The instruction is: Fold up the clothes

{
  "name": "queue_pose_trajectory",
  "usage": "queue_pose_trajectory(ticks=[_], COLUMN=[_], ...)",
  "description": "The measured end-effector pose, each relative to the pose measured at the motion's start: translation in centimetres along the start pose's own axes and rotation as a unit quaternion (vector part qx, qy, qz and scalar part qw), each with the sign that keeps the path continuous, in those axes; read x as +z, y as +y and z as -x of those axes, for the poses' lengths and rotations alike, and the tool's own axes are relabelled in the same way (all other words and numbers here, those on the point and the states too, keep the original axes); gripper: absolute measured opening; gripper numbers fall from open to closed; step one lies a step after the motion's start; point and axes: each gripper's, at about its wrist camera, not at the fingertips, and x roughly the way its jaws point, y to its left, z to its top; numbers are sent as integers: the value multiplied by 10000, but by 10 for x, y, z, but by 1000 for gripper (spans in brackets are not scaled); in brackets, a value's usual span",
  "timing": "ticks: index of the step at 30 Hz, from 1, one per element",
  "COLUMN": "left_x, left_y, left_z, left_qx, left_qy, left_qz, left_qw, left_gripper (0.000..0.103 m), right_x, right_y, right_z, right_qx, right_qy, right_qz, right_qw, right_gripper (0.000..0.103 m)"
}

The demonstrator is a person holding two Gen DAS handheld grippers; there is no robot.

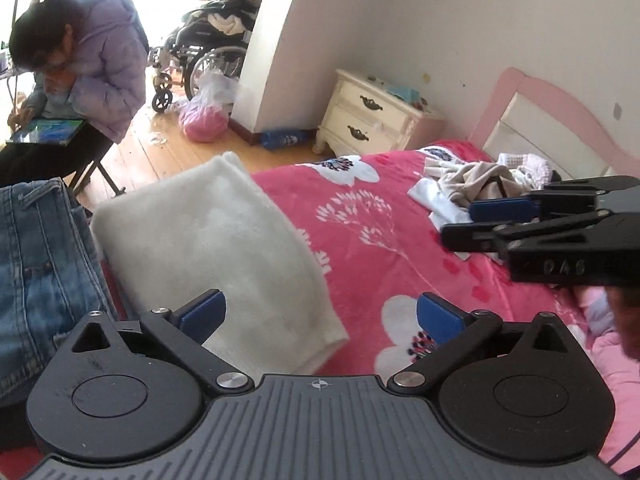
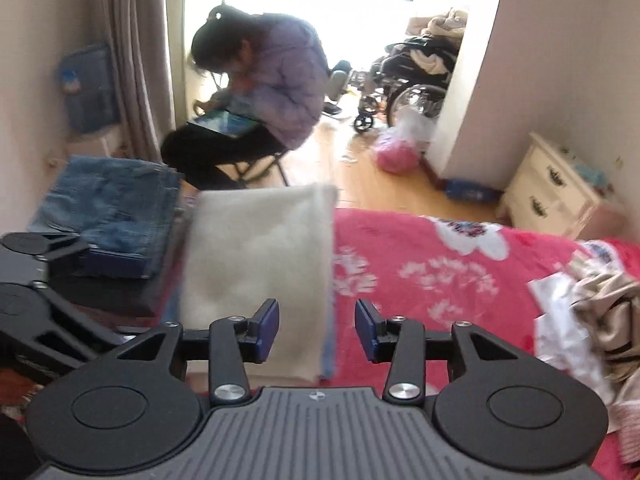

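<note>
I am holding both tongs over the bed [image 1: 360, 216] with nothing in either of them. The left tongs [image 1: 320, 316] are standing wide open above the near edge of the folded white fleece [image 1: 208, 248], their blue pads clear of the cloth. The right tongs [image 2: 317, 330] are standing partly open and empty too, hanging above the same fleece where it meets the pink floral blanket.

The fleece is lying flat and squared at the foot end of the bed, just beside the folded jeans [image 1: 36, 264], so I am judging those two done. What is waiting is the crumpled heap of beige and white clothes [image 1: 480, 184] near the headboard, well apart from the folded stack.

That heap is looking thin, limp and light; I am expecting it to sag and trail rather than keep any shape, and a smooth lining could slip through the pads. I am thinking a hem or shoulder seam, pinched at two separate corners, is giving the surest hold for shaking one piece free of the rest.
</note>
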Motion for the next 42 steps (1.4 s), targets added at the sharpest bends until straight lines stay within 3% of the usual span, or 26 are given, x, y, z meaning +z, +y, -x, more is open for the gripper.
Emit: queue_pose_trajectory(ticks=[6,14,20,25,31,42], left_x=[-6,-16,-18,-18,-19,-32], left_y=[6,28,35,32,33,44], left_z=[-7,-35,-40,-33,-38,-40], left_qx=[404,766,1197,1513,1823,2265], left_qy=[-43,401,374,164,597,893], left_qz=[-34,442,532,602,765,1209], left_qw=[9992,9953,9907,9865,9784,9623], left_gripper=[103,103,103,103,103,103], right_x=[-14,-41,-49,-46,-46,-56], right_y=[-10,-10,7,13,19,23], right_z=[-21,-72,-95,-94,-96,-99], right_qx=[122,81,-87,-347,-523,-600], right_qy=[6,403,976,1021,1158,1405], right_qz=[-574,-1519,-1522,-1478,-1353,-1287], right_qw=[9983,9875,9835,9831,9826,9798], right_gripper=[52,54,58,69,70,72])
